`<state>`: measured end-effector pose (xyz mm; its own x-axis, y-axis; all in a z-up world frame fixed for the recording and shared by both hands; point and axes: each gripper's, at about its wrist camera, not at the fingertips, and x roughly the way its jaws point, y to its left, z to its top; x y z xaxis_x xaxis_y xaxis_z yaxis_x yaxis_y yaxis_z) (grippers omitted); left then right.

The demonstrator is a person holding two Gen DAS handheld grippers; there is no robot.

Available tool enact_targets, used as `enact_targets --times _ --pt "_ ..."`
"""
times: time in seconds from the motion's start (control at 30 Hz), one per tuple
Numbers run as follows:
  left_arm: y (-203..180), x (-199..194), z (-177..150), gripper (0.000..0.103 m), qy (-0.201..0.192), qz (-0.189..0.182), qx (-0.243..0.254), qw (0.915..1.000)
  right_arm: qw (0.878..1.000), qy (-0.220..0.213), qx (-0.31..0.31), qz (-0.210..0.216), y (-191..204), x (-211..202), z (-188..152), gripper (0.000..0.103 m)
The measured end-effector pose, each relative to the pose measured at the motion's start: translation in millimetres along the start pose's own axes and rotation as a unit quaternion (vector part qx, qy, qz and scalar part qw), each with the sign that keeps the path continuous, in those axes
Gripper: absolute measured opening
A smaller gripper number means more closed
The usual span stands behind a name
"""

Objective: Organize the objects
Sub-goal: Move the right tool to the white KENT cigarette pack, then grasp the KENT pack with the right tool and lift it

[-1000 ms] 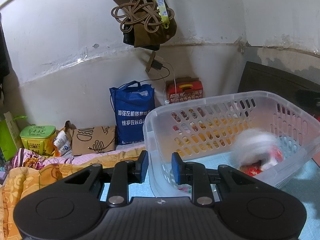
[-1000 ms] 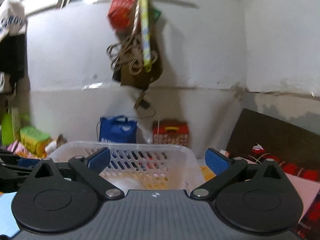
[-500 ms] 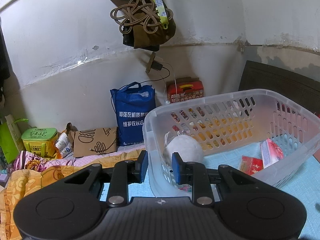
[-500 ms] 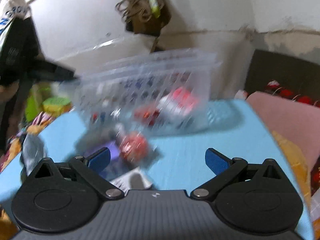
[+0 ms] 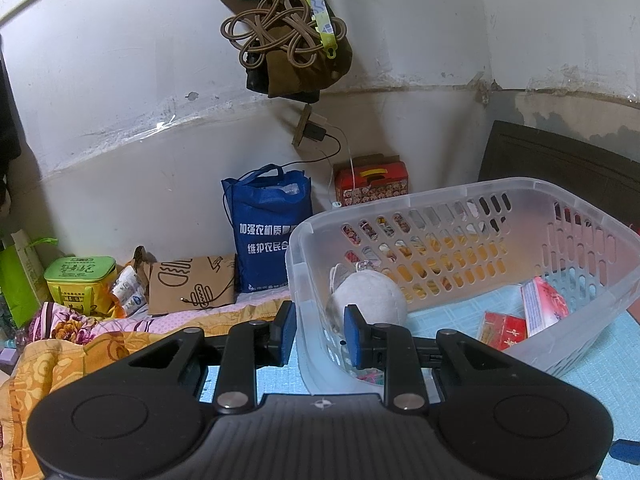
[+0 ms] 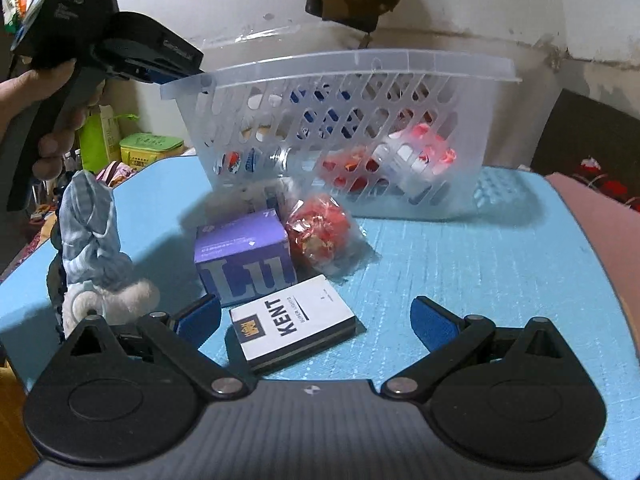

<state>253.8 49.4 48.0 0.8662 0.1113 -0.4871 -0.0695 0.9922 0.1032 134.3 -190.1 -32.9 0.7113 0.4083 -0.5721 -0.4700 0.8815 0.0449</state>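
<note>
My left gripper [image 5: 319, 334] is shut on the near rim of a clear plastic basket [image 5: 472, 200], holding it tilted on the blue table. Inside lie a white plush ball [image 5: 372, 294] and red packets [image 5: 544, 306]. In the right wrist view the tilted basket [image 6: 360, 68] stands at the back with the left gripper [image 6: 176, 70] at its left rim. My right gripper [image 6: 316, 320] is open and empty, low over the table, with a white KENT box [image 6: 294, 326] between its fingers. A purple box [image 6: 244, 258], a red wrapped packet [image 6: 322, 234] and a blue-and-white plush toy [image 6: 94, 252] lie in front of the basket.
The blue table [image 6: 460, 264] ends at a pink cushion [image 6: 600, 224] on the right. Behind the table are a blue bag [image 5: 268, 232], a red tin [image 5: 372, 180], a green box [image 5: 78, 280] and patterned bedding [image 5: 60, 344]. Cords and a bag hang on the wall [image 5: 288, 44].
The plush ball landed in the basket and rolled to its near left corner. My right gripper dropped from above the basket to low over the table, facing the loose items.
</note>
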Motion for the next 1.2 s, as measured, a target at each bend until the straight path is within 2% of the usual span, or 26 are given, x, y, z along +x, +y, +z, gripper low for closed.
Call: enact_targets --times 0.13,0.23,0.37,0.4,0.6,1.2 --pt "-0.4 0.1 0.2 0.029 0.000 0.000 0.000 1.0000 1.000 -0.006 0.002 -0.007 -0.7 1.0 -0.4 0.097" --pt "-0.4 0.1 0.2 0.029 0.000 0.000 0.001 1.0000 1.000 -0.003 -0.022 -0.014 5.7 2.7 -0.5 0.087" --pt "-0.1 0.0 0.0 0.029 0.000 0.000 0.000 1.0000 0.999 -0.010 -0.045 -0.015 13.0 2.3 -2.4 0.064" --pt "-0.2 0.0 0.1 0.029 0.000 0.000 0.000 1.0000 0.999 -0.014 -0.045 -0.015 13.4 1.3 -3.1 0.062" --pt "-0.8 -0.4 0.1 0.029 0.000 -0.001 0.000 1.0000 0.999 -0.035 -0.008 -0.018 2.5 -5.2 -4.5 0.062" --pt "-1.7 -0.5 0.1 0.029 0.000 -0.001 0.000 1.0000 0.995 -0.090 0.026 -0.036 -6.3 -17.7 -9.6 0.062"
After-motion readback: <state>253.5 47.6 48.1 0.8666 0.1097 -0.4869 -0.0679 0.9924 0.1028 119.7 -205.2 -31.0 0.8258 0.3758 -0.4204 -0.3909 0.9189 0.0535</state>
